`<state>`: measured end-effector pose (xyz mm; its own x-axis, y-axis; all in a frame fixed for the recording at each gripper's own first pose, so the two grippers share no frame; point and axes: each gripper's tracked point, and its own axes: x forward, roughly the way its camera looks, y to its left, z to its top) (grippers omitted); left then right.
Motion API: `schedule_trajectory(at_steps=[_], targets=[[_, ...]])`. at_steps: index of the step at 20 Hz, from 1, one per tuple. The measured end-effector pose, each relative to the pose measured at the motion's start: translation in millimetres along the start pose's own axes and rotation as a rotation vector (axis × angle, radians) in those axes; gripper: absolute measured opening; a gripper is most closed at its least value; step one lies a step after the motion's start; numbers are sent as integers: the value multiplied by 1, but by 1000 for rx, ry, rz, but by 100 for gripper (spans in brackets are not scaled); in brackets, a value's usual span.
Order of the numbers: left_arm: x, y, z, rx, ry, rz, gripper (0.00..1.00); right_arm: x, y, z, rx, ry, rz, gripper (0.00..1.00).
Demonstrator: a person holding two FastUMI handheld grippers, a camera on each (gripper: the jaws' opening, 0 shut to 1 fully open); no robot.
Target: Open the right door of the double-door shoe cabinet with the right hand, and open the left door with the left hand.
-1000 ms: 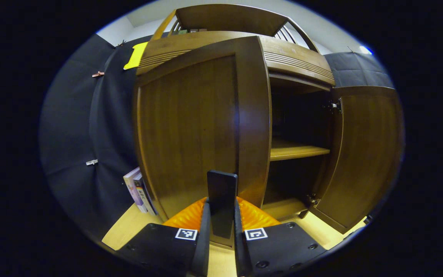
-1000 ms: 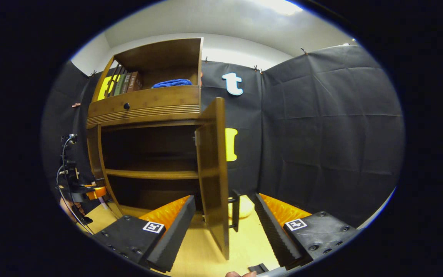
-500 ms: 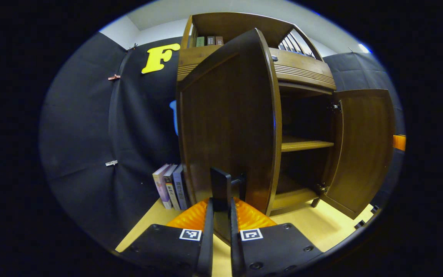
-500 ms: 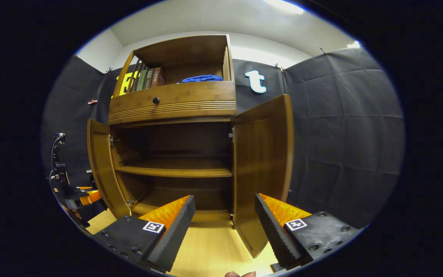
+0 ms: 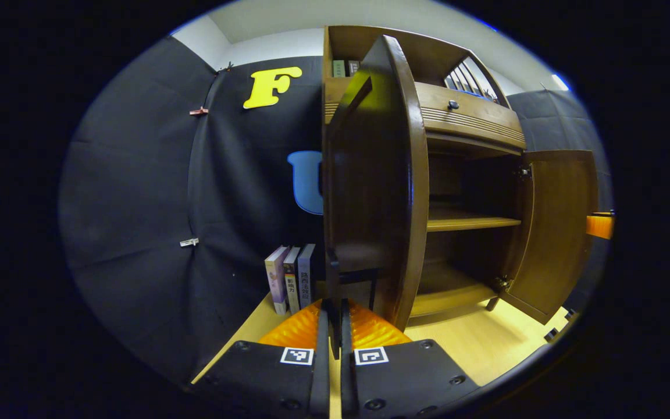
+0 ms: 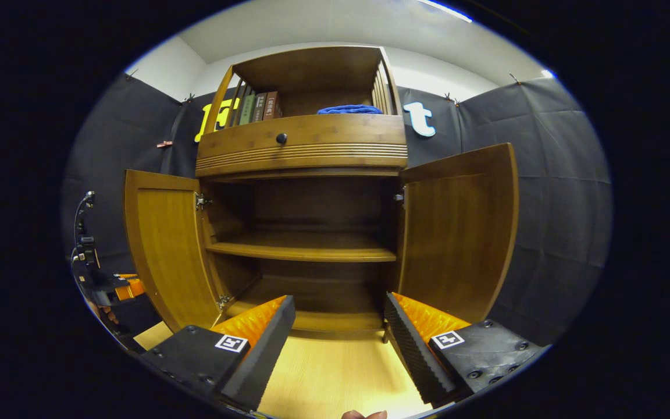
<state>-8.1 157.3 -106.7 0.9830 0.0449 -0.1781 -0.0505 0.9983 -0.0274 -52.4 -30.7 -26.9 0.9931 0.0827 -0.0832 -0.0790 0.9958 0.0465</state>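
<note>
The brown wooden shoe cabinet (image 6: 303, 151) faces me in the right gripper view with both doors swung wide. Its left door (image 6: 166, 250) and right door (image 6: 457, 233) stand out to either side of the bare shelf (image 6: 306, 250). My right gripper (image 6: 338, 302) is open in front of the cabinet, holding nothing. In the left gripper view the left door (image 5: 370, 174) is seen nearly edge-on. My left gripper (image 5: 335, 317) is shut on its dark bar handle (image 5: 334, 285). The right door (image 5: 556, 227) stands open beyond.
Three books (image 5: 291, 279) stand on the light wooden floor (image 5: 474, 343) beside the cabinet's left side. A drawer with a dark knob (image 6: 281, 138) sits above the doors, with books and a blue cloth (image 6: 349, 109) on top. The left gripper (image 6: 120, 288) shows behind the left door.
The left door has swung further out with my left gripper on its handle. The right gripper view has turned from the right door's edge to face the cabinet squarely.
</note>
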Motion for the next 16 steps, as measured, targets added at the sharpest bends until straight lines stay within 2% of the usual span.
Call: schedule_trajectory(at_steps=[1, 2, 3, 4, 6, 16], targets=[[-1, 8, 0, -8, 2, 6, 11, 0, 5, 2, 0, 0, 7, 96], [-4, 18, 0, -8, 6, 18, 10, 0, 7, 5, -4, -5, 12, 99], [-5, 25, 0, -13, 8, 8, 6, 0, 10, 10, -10, -13, 15, 96], [-3, 27, -1, -15, 10, 5, 6, 1, 11, 12, -16, -20, 18, 99], [-5, 28, 0, 1, 15, -7, 12, 1, 11, 13, -19, -25, 20, 99], [-21, 30, 5, 0, -3, 17, 12, 9, 5, 5, 17, -5, 8, 99]])
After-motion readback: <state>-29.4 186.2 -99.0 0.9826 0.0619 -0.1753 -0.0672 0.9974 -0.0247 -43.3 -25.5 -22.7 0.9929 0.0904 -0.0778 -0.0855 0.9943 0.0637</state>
